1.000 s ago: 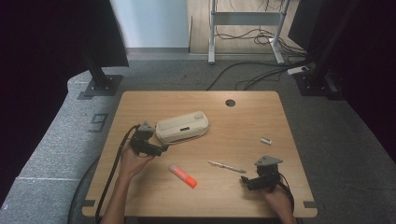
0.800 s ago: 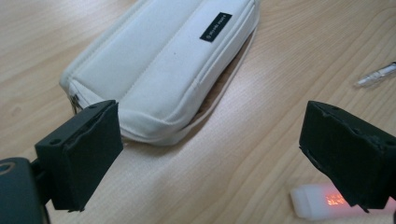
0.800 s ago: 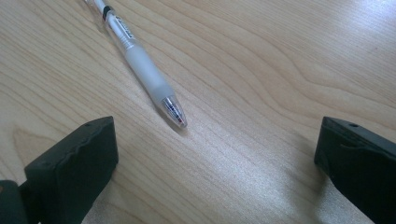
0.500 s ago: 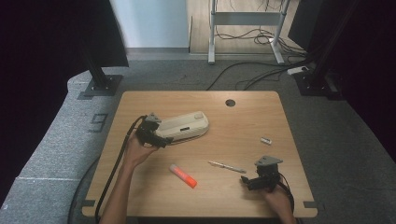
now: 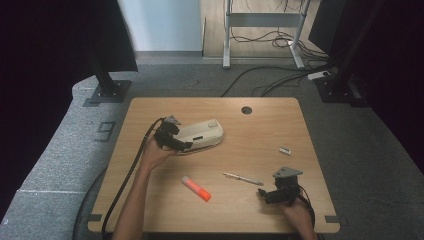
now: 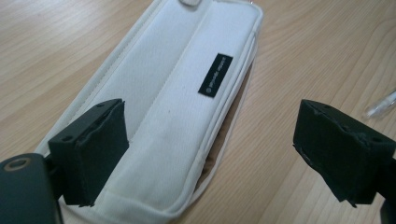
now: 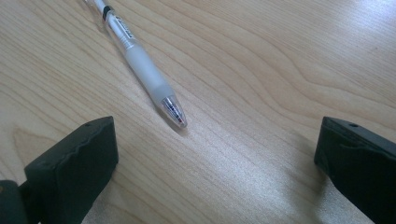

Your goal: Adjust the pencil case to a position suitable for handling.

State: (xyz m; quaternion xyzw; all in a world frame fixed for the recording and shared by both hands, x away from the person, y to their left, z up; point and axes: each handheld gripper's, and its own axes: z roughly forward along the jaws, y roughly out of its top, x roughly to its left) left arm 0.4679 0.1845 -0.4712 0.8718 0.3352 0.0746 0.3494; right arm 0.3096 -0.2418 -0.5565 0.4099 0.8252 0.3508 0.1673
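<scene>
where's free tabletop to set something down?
Free: the far right stretch between the round hole and the small cap; the near left corner beside the orange marker. Crowded: around the white pouch and the pen by the right gripper.

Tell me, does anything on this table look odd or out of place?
Nothing stands out. The white pencil case lies flat and undamaged, at an angle on the table; the pen, the orange marker and a small cap lie loose, nothing spilled.

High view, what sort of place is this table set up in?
Probably a lab or recording studio: a wooden table on grey carpet, black curtains at the sides, loose cables on the floor and a metal stand behind.
</scene>
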